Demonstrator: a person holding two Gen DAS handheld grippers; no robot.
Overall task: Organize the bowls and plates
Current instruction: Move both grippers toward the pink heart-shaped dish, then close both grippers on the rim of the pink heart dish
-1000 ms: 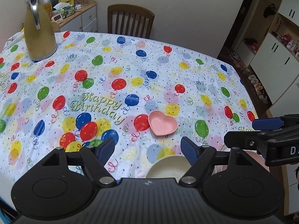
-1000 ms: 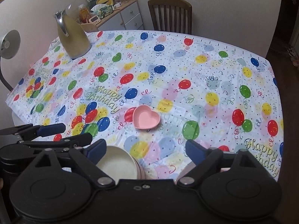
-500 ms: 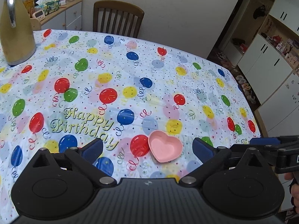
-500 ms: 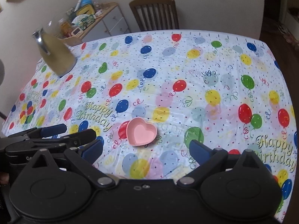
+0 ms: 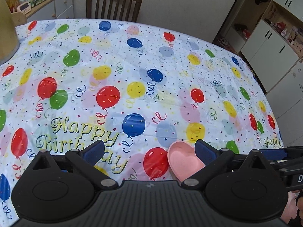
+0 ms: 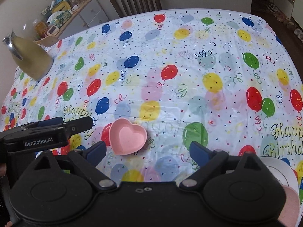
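A pink heart-shaped dish [image 5: 184,160] lies on the balloon tablecloth [image 5: 132,66], close in front of both grippers. My left gripper [image 5: 149,151] is open, and the dish sits just inside its right finger [image 5: 204,149] without being pressed. My right gripper [image 6: 148,151] is wide with its jaws closing a little. The heart dish [image 6: 127,136] lies ahead of its left finger [image 6: 97,150], untouched. Each gripper shows at the edge of the other's view: the right gripper [image 5: 274,157] and the left gripper [image 6: 75,123]. A white bowl [image 6: 278,170] and a pink dish [image 6: 291,204] peek out at the lower right.
A gold jug [image 6: 30,60] stands at the table's far left. A wooden chair [image 5: 113,5] is pushed in at the far side, beside a cluttered sideboard [image 6: 75,17]. White cabinets [image 5: 274,37] line the right. The table's right edge [image 5: 272,102] drops to the floor.
Both grippers have come forward and down toward the heart dish, which now looks larger and nearer. The left jaws have spread wider. The cream bowl under the left gripper has left view.
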